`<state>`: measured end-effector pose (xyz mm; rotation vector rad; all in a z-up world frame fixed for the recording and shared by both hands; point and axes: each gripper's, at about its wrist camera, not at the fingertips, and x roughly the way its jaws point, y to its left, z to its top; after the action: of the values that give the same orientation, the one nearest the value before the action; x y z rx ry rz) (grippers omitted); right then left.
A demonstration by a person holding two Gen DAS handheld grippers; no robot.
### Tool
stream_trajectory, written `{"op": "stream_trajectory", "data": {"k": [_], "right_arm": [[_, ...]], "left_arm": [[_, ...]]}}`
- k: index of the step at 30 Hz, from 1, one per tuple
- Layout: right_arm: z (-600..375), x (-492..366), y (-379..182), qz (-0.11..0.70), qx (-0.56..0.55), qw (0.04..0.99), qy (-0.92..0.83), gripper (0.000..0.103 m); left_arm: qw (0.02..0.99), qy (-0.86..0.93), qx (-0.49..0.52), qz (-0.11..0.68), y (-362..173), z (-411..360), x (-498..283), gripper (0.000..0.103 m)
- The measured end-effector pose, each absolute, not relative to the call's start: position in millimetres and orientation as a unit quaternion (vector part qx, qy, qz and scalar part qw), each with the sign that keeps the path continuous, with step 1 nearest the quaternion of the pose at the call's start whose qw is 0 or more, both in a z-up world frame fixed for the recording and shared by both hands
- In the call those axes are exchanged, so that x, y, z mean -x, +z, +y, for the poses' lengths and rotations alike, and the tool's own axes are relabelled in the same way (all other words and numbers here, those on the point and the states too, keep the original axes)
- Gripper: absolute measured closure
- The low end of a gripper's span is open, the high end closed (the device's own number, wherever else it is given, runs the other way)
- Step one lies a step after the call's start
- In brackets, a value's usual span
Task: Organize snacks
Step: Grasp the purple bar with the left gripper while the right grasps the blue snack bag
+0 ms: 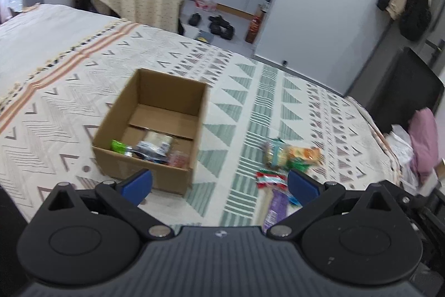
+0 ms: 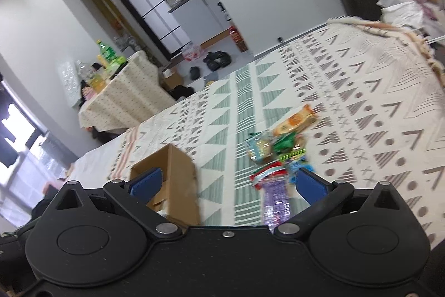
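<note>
The loose snack packets [image 1: 289,157] are lying in a small heap on the patterned bedspread [image 1: 250,91], just ahead of the left gripper's [image 1: 219,184] right finger. The purple packet [image 1: 275,206] is lying nearest, with its long axis pointing away from the tool toward the heap; a red-and-white packet [image 1: 271,178] is crossing its far end. The orange biscuit packet [image 2: 296,120] is lying farthest, its long axis slanting up to the right in the right wrist view. The cardboard box [image 1: 150,127] is standing open-topped ahead of the left finger, with several packets already lying inside [image 1: 151,148]. The left gripper is standing wide open and holding nothing. The right gripper [image 2: 226,185] is also spread wide and empty, with the box at its left finger and the heap at its right one.
</note>
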<state>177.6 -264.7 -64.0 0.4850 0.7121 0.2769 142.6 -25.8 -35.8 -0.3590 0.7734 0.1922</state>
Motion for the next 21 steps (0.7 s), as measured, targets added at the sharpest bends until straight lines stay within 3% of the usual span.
{"op": "stream_trajectory", "data": {"k": [21], "right_arm": [[-308,-224,-86,0.394,-0.184,0.895,0.102,0.000]], "left_arm": [[0.877,0.056,0.174,0.445,-86,-71,-185,0.000]]}}
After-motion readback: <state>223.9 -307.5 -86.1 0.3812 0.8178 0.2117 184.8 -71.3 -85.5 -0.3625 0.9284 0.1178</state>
